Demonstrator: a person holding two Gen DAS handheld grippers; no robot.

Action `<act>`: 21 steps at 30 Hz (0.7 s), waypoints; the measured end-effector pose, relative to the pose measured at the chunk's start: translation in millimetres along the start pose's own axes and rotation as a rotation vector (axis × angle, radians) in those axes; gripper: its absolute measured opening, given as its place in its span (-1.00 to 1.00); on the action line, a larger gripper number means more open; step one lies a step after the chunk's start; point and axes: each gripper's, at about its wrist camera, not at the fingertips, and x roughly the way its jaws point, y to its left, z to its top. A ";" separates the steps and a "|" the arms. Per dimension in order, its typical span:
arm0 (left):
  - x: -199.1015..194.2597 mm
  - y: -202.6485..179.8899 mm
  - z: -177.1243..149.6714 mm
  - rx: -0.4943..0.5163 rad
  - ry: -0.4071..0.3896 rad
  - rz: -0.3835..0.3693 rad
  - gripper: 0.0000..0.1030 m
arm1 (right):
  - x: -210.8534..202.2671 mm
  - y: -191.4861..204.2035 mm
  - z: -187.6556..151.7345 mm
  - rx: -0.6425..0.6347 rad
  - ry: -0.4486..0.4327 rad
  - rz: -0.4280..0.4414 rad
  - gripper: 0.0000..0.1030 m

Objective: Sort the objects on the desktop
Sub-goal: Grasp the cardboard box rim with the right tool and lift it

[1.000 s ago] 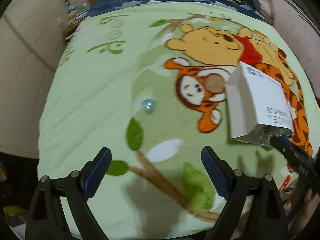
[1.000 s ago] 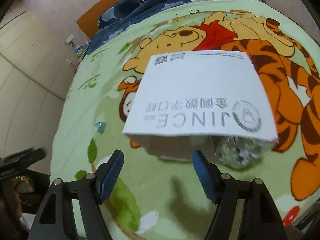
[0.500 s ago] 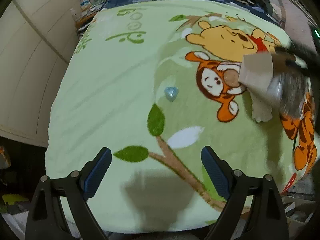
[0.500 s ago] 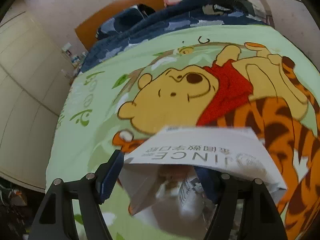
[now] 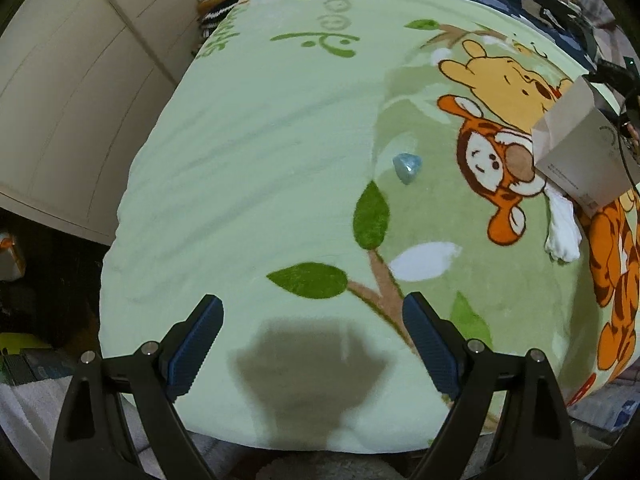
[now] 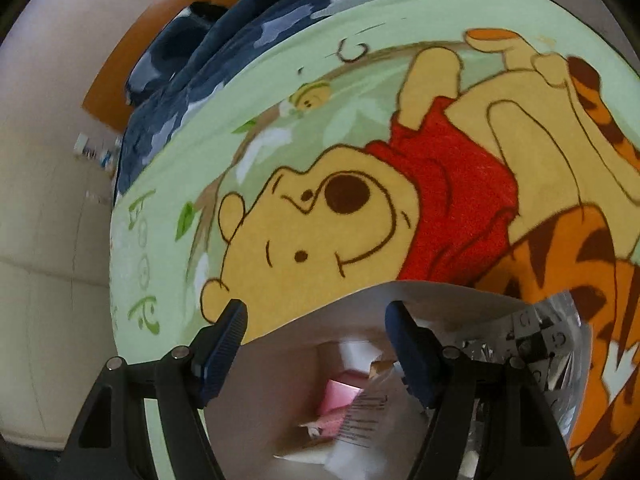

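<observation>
Your box (image 5: 580, 152) already holds small items, but the blue piece (image 5: 407, 166) and white cloth (image 5: 562, 228) remain on the blanket (image 5: 260, 160) (left gripper (image 5: 312, 344) spread and empty; right gripper (image 6: 316, 340) apart over the box, gripping nothing I can see).

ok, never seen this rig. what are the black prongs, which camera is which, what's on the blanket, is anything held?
No robot: a person carries a hand-held gripper in each hand, each with a fisheye camera looking along its two fingers. The prongs are those fingers. The left view shows the left gripper open and empty above a cartoon blanket. On the blanket lie a small blue object, a white sock and a paper box. The right view shows the right gripper at the box's open top; whether it grips the box is unclear.
</observation>
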 end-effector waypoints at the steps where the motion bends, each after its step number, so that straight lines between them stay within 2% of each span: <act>1: 0.5 -3.8 2.8 0.009 -0.001 0.001 0.79 | -0.7 0.9 2.8 -0.017 -0.004 -0.012 0.42; 4: -1.0 -18.1 11.8 0.041 -0.009 -0.006 0.79 | -1.8 -2.3 17.2 -0.016 -0.025 -0.060 0.42; 7: -4.4 -33.5 21.1 0.070 -0.024 -0.021 0.79 | 9.0 6.8 19.6 -0.047 0.055 -0.014 0.43; 10: -8.8 -47.5 29.1 0.100 -0.038 -0.042 0.79 | -2.8 20.5 6.5 -0.137 0.056 0.003 0.42; 17: -9.1 -62.5 42.0 0.135 -0.040 -0.071 0.79 | -39.3 21.1 -35.9 -0.223 0.080 0.060 0.43; 21: -10.8 -71.4 47.2 0.153 -0.049 -0.083 0.79 | -56.7 26.5 -57.5 -0.281 0.053 0.041 0.43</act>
